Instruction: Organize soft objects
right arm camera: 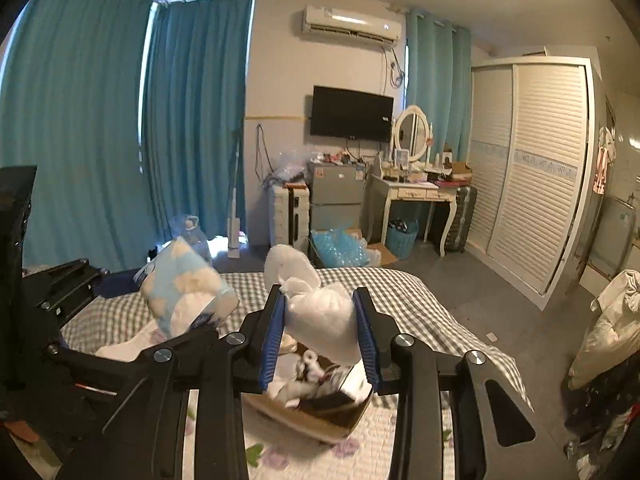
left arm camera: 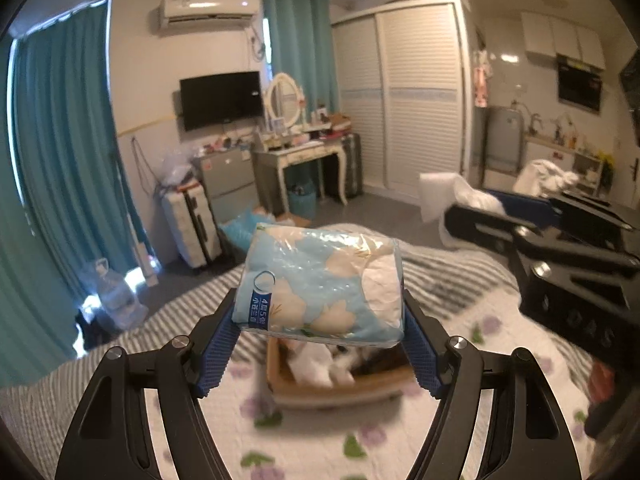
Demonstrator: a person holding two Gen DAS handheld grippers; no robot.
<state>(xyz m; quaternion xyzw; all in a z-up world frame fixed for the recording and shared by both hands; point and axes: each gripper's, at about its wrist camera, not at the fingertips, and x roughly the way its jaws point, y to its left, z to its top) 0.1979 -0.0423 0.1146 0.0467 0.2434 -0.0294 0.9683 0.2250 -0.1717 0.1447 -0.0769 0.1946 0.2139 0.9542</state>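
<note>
Bed (left arm camera: pixel 520 344) — cardboard box (left arm camera: pixel 340 394) holds jumbled soft items (left arm camera: pixel 320 364).

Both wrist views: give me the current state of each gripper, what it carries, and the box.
left gripper: shut on tissue pack
tissue pack: sealed, held above the box
right gripper: shut on white bag
white bag: knotted shut, held above the box
cardboard box: open, on the bed, already holding soft items

Lived-in studio bedroom. Bed (right arm camera: pixel 420 312) with checked and floral covers, teal curtains (right arm camera: pixel 100 128), wall TV (right arm camera: pixel 352 114), air conditioner (right arm camera: pixel 352 24), white vanity with oval mirror (right arm camera: pixel 412 184), slatted sliding wardrobe (right arm camera: pixel 532 168), suitcases (left arm camera: pixel 192 224), kitchenette (left arm camera: pixel 568 136) at far right.
</note>
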